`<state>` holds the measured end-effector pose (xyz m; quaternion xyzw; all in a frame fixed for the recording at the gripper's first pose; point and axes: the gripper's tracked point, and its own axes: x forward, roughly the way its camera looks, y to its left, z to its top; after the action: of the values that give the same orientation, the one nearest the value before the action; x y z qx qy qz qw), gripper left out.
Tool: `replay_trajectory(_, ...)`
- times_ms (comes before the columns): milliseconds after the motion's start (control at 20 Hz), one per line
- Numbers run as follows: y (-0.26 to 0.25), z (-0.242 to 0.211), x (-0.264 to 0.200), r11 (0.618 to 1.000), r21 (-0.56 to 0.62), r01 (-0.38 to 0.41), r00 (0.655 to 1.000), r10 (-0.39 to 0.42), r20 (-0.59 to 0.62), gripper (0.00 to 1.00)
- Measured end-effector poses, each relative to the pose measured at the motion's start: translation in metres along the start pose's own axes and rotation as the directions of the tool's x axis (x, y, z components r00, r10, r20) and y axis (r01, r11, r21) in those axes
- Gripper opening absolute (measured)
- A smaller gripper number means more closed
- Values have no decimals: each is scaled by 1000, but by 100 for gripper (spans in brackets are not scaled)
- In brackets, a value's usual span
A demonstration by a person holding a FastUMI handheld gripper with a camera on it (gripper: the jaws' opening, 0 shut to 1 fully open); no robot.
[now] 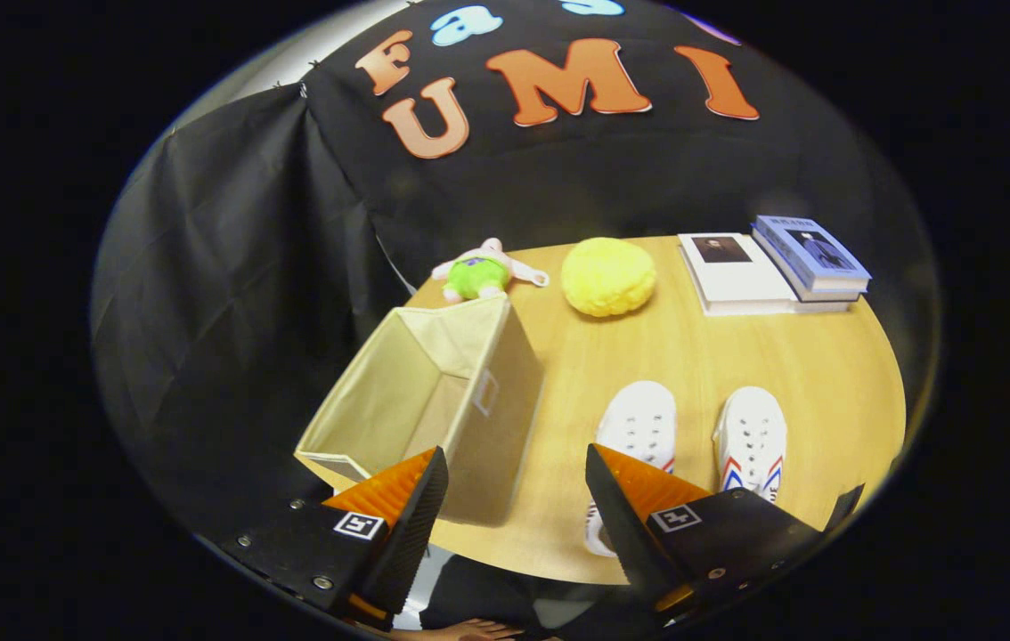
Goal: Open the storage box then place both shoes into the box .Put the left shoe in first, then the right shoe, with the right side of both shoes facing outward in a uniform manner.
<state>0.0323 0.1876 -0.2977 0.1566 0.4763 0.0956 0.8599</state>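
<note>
- Backdrop: black cloth booth wall (229, 267), draped and creased, closing off the far and left sides.
- Surface: round pale-wood counter (674, 356), bare grain showing between the items.
- Far-edge items, not part of the job: green plush toy (480, 271); fluffy yellow ball (607, 276); stack of books (772, 267), a blue one lying on a white one.
- Storage box (434, 401): beige fabric, at the counter's left edge just beyond the left finger, top already open, interior empty as far as can be seen.
- Left-hand white sneaker (643, 427): toe pointing away, heel hidden behind the right finger.
- Right-hand white sneaker (753, 436): just beside the first, apart from it, red and blue side stripes.
- Claw (514, 507): fingers spread wide, holding nothing, hovering above the near counter edge.
- Step in hand, by judgement: box opening appears done; neither shoe loaded yet.
- Next move calls for: lowering onto the left shoe, closing across its body, carrying it leftward into the box with its right side outward.
</note>
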Motion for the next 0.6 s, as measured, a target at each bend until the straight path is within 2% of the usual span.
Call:
replay_trajectory(100, -24, -18, 11, 999, -11, 45, 997, -46, -60, 93)
replay_trajectory(300, -60, -45, 36, 993, 51, 111, 983, -102, -154, 90)
replay_trajectory(450, -86, -54, 44, 983, 52, 175, 970, -163, -182, 85)
replay_trajectory(600, -97, -66, 55, 980, 62, 191, 960, -174, -218, 79)
